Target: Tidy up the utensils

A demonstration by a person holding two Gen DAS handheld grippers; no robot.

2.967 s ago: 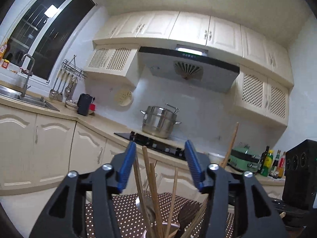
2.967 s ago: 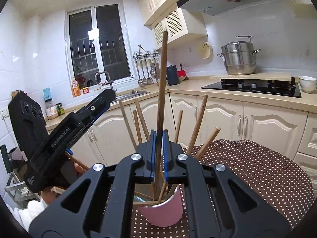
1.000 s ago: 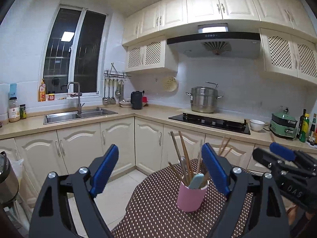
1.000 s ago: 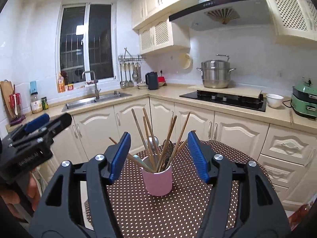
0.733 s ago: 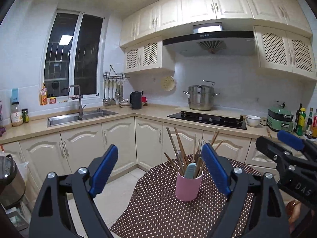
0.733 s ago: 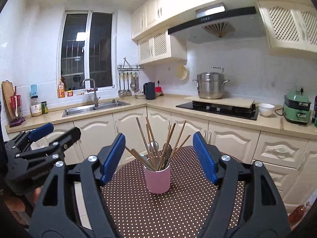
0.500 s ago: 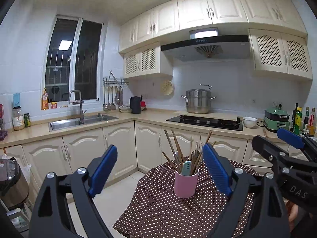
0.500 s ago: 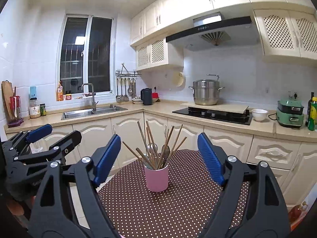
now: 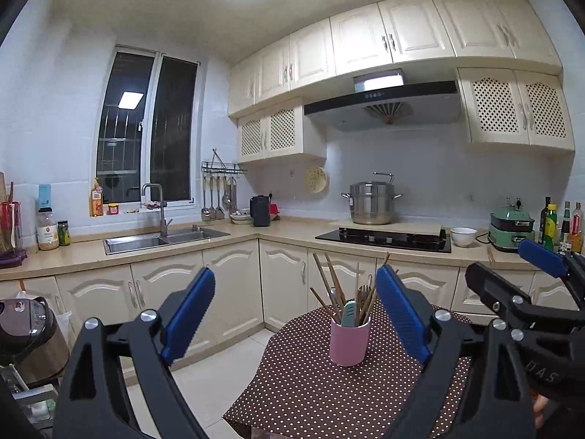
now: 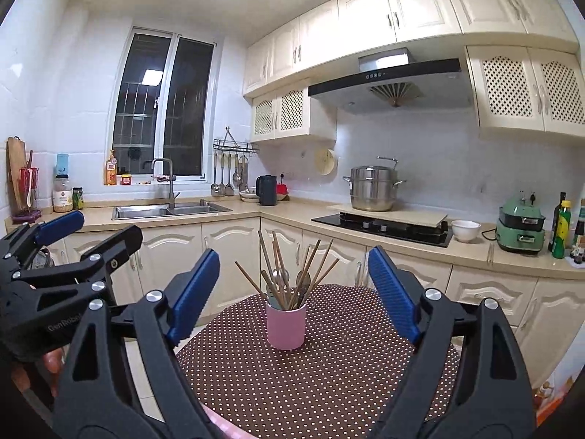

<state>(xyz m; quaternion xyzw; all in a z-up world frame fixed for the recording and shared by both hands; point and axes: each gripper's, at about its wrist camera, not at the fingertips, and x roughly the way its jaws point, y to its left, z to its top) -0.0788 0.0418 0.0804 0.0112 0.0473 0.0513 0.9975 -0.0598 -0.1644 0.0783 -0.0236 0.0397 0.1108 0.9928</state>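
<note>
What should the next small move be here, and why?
Probably none beyond easing both hands away. The chopsticks and spoons all stand in the pink cup on the dotted tablecloth; the left gripper is open and empty, the right gripper's jaws are opening with nothing between them.

Steel pot (image 9: 371,203) by the hob (image 9: 384,237) – sink (image 9: 164,237) (window side) – green cooker (image 9: 511,225)

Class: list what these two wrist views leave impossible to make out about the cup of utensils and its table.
- Pink cup: its inside and the utensil ends are hidden by its wall, both views.
- Table: near edge covered by right gripper, right view.
- Spoons and forks too small to count, left view.
</note>
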